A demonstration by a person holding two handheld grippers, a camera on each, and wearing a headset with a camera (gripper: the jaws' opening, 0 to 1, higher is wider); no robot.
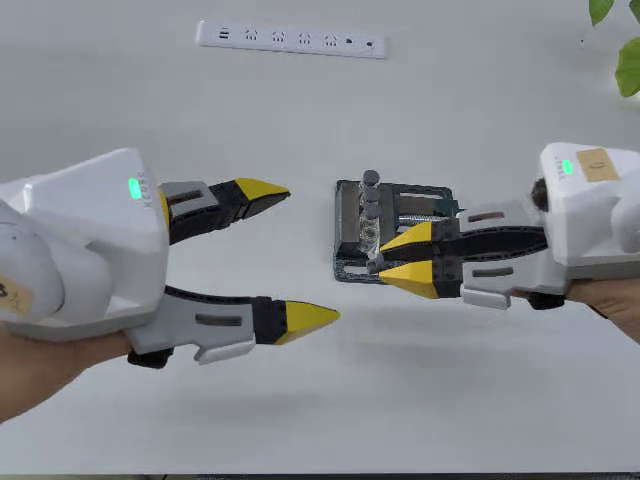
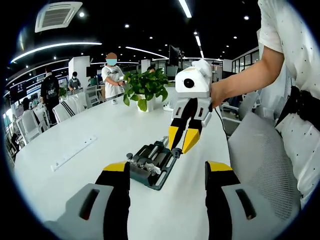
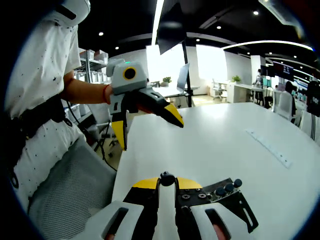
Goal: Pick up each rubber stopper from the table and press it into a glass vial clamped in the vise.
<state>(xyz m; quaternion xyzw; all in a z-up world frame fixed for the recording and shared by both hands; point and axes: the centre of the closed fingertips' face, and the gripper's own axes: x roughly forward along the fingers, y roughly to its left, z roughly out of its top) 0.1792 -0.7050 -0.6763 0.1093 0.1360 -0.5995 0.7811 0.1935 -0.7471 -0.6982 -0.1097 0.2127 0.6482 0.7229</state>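
A dark metal vise (image 1: 420, 203) sits mid-table and clamps a row of glass vials (image 1: 371, 215) with grey stoppers in their mouths. My right gripper (image 1: 383, 263) comes in from the right at the vise's near end, shut on a dark rubber stopper (image 3: 167, 178) that pokes out between its yellow tips. In the left gripper view this gripper (image 2: 179, 149) points down at the vise (image 2: 150, 167). Wide open and holding nothing, my left gripper (image 1: 312, 253) hovers to the left of the vise. The right gripper view shows the vise (image 3: 235, 200) just beyond its tips.
A white power strip (image 1: 292, 39) lies at the far edge of the white table. Leaves of a potted plant (image 1: 625, 50) reach in at the top right corner. A grey mesh chair (image 2: 270, 150) and the person's body stand along the table's side.
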